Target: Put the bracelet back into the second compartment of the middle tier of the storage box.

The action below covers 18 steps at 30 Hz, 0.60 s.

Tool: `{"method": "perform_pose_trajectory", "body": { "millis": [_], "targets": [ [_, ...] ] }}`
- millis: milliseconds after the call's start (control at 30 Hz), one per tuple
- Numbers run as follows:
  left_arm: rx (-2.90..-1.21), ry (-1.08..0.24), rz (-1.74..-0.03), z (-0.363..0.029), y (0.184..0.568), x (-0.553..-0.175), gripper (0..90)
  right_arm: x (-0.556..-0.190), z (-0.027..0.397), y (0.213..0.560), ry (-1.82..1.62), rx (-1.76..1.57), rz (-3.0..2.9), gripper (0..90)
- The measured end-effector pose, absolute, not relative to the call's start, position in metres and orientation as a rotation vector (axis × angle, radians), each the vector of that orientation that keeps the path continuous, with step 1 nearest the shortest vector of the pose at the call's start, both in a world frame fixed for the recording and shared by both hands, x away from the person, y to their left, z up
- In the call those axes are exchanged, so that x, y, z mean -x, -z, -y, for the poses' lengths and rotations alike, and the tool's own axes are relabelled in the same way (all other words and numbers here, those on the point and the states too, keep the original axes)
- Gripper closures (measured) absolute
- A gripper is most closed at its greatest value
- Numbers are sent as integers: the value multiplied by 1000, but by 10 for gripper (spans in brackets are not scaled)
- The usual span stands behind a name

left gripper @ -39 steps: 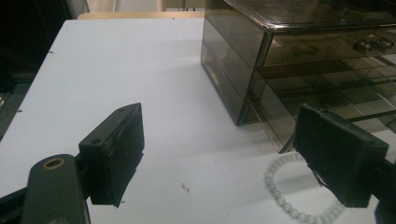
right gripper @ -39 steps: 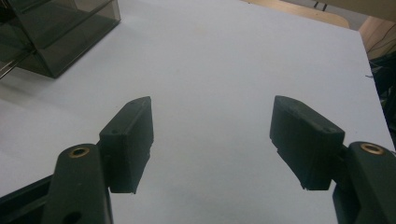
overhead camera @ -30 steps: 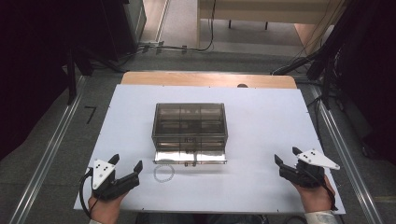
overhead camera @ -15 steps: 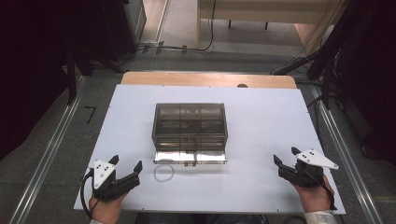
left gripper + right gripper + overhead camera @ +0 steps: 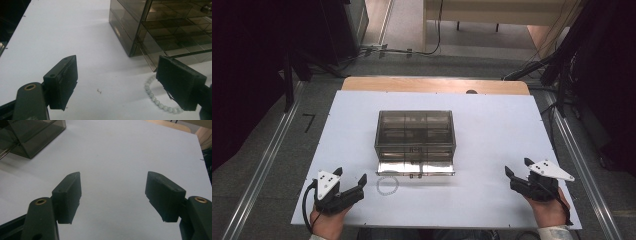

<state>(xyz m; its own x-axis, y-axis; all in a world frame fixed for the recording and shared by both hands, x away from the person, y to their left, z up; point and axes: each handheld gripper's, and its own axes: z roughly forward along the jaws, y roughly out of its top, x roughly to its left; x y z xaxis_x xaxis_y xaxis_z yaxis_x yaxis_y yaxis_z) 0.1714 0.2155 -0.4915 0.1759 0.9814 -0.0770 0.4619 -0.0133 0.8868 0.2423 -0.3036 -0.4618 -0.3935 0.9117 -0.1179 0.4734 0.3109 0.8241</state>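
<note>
A smoky transparent drawer box (image 5: 415,134) stands mid-table, its bottom drawer (image 5: 416,168) pulled out toward me. A white bead bracelet (image 5: 387,185) lies flat on the table just in front of the drawer's left end. My left gripper (image 5: 350,181) rests open at the front left, a little to the left of the bracelet. In the left gripper view the bracelet (image 5: 155,98) lies partly behind the right jaw, with the box (image 5: 160,27) beyond. At the front right my right gripper (image 5: 518,174) is open, nothing between its jaws; the box corner (image 5: 32,137) appears far left in its view.
The white tabletop (image 5: 492,135) sits on a wooden table whose edge (image 5: 432,84) shows at the back. Metal rails (image 5: 262,170) run along both sides on the floor. Cables (image 5: 412,50) and dark equipment stand beyond the far edge.
</note>
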Motion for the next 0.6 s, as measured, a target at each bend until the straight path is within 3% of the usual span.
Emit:
{"method": "perform_pose_trajectory", "body": {
  "millis": [600],
  "targets": [
    [-1642, -721, -1427, -214, 497, -177, 207, -242, 304, 462, -958, -1225, -1994, 275]
  ]
}}
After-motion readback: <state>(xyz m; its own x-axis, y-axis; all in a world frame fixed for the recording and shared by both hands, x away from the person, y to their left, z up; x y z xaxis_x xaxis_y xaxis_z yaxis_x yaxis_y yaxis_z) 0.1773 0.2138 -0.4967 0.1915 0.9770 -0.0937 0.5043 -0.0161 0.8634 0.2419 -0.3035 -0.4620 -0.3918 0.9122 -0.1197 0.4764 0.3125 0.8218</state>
